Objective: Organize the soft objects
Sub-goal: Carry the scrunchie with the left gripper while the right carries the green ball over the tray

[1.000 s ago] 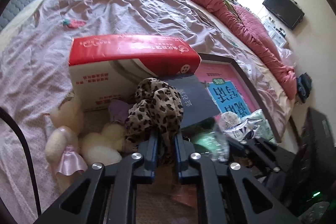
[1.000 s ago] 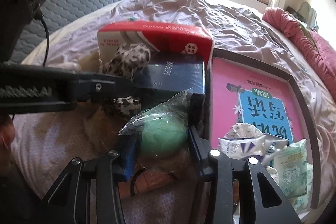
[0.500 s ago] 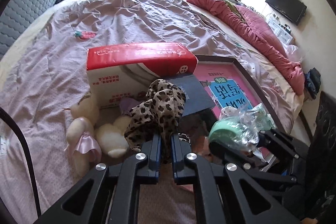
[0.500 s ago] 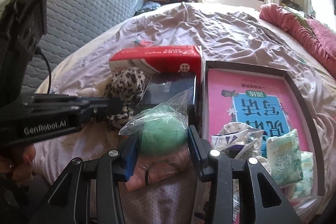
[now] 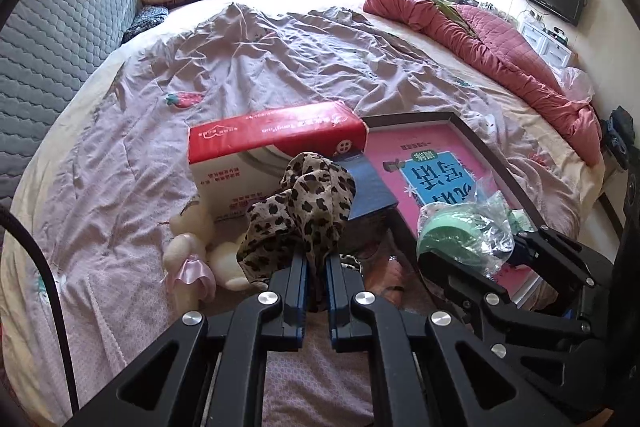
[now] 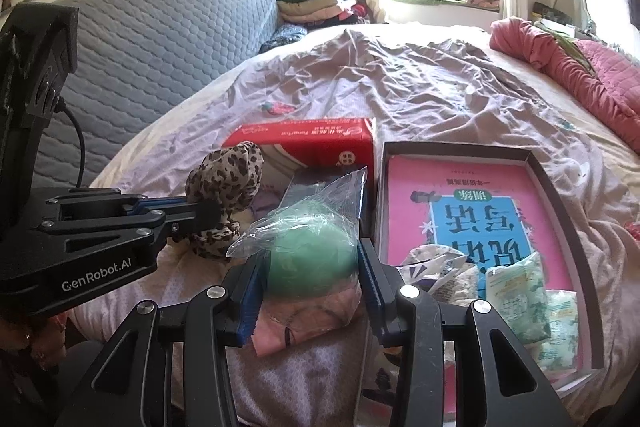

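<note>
Left wrist view: the left gripper (image 5: 316, 267) tilts down over the bed (image 5: 280, 67), jaws pinched on a leopard-print cloth (image 5: 304, 211); a plush toy (image 5: 188, 251) lies below.

Right wrist view: the right gripper (image 6: 310, 267), part-open, clamps a bagged green ball (image 6: 312, 255), seemingly foam, beside the tray (image 6: 576, 239) holding 2 green packets (image 6: 520, 291).

Tissue box (image 5: 276, 143) left of tray (image 5: 472, 135), plush toy (image 5: 188, 251) before it.

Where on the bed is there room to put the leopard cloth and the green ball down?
The big bare stretch of purple sheet lies beyond the red tissue box, up toward the grey headboard and pink quilt. The far half of the tray is also free. Near the plush toy it is crowded.
</note>
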Tool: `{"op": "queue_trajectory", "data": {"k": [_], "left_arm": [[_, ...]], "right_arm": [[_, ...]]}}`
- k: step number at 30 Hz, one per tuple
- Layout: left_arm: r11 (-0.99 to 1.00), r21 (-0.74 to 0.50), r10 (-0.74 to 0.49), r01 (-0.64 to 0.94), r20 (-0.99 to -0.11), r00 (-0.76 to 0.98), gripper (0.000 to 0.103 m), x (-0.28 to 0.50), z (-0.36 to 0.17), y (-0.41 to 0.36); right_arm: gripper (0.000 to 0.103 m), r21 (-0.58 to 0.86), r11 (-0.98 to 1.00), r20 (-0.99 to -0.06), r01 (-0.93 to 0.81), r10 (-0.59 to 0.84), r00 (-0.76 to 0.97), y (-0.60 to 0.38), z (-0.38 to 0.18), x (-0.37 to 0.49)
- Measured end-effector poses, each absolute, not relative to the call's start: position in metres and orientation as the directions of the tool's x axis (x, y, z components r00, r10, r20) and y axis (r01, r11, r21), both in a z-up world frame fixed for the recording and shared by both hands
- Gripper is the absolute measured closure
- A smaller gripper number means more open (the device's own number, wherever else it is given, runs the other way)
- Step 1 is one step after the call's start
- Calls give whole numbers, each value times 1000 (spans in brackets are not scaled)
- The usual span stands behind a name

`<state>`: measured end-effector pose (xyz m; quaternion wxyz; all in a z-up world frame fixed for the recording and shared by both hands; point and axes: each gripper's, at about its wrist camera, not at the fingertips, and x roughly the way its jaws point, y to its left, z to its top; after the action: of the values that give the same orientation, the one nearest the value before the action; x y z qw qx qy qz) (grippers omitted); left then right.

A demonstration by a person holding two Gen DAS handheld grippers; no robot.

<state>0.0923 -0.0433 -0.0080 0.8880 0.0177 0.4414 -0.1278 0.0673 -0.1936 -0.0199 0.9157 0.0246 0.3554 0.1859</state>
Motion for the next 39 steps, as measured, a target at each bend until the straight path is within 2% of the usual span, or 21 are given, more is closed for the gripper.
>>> {"op": "queue_trajectory", "data": {"k": [20,35,39], "left_arm": [[961,-18,-189,276,-772,606,95,67,19,-89],[935,-2,-227,356,-772,594,95,54,26,-136],[922,-34,-264,385,-784,562,95,53,21,-152]], "right_arm": [[58,212,939,-603,-271,344,720,-237,8,46],[58,188,975,-599,-117,208,773,-317,15,33],[58,192,979,-600,-70,173,781,-339,14,30]]}}
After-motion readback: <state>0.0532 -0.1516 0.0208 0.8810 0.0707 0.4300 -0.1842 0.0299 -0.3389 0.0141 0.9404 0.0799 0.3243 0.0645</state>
